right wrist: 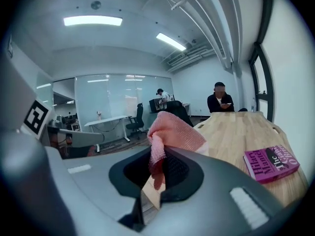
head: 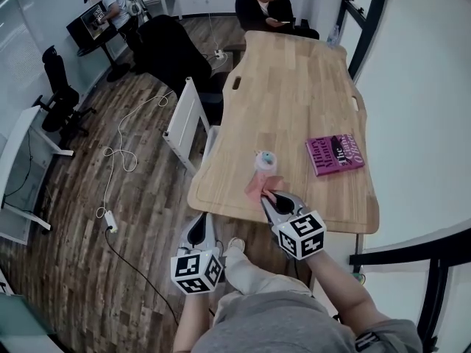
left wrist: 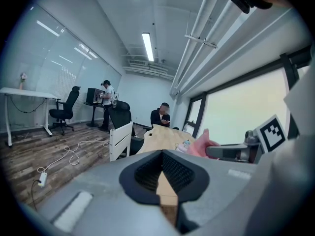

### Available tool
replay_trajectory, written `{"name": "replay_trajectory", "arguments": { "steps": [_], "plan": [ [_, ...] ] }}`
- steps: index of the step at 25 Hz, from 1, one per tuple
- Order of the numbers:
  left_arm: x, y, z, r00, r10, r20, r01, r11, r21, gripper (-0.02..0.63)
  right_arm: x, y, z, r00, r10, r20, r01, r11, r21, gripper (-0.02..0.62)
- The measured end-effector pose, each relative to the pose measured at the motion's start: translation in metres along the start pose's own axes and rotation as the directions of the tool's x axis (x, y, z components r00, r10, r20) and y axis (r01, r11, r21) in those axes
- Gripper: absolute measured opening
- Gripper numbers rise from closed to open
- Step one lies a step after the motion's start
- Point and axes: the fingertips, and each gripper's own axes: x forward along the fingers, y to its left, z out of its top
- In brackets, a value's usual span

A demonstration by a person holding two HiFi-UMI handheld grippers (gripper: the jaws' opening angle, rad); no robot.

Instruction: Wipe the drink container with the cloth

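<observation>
Two grippers are out: the right gripper (head: 271, 195) pinches a soft pink knitted cloth (head: 259, 185), limp and light. Just beyond its tips a small clear plastic drink container with a teal lid (head: 265, 161) stands on the pale wooden table (head: 294, 87). The left gripper (head: 199, 231), jaws together and empty, hangs off the table edge. That cup looks light, slick and tippy; I'd steady it around the body.

Pink cloth (right wrist: 170, 132) of coarse, nubbly knit pinched in my right fingers (right wrist: 179, 173), black, ribbed and matt inside, smooth grey plastic outside, tabletop (head: 294, 79) of pale matt wood, book (head: 335, 154) cover smooth, faintly glossy, floor (head: 96, 271) dark wood-look planks.
</observation>
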Motion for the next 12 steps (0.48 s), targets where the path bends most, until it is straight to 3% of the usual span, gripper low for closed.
{"name": "replay_trajectory", "arguments": {
  "steps": [6,12],
  "plan": [
    [0.021,0.019,0.007,0.999,-0.038,-0.011,0.038,0.999,0.019,0.002,0.024,0.003,0.026,0.998,-0.027,0.059,0.028,1.000,-0.013,0.029],
    [0.045,0.031,0.011,0.995,-0.093,-0.045,0.095,0.995,0.030,0.002,0.046,-0.005,0.024,0.995,-0.086,0.044,0.086,0.996,0.004,0.029]
  ]
}}
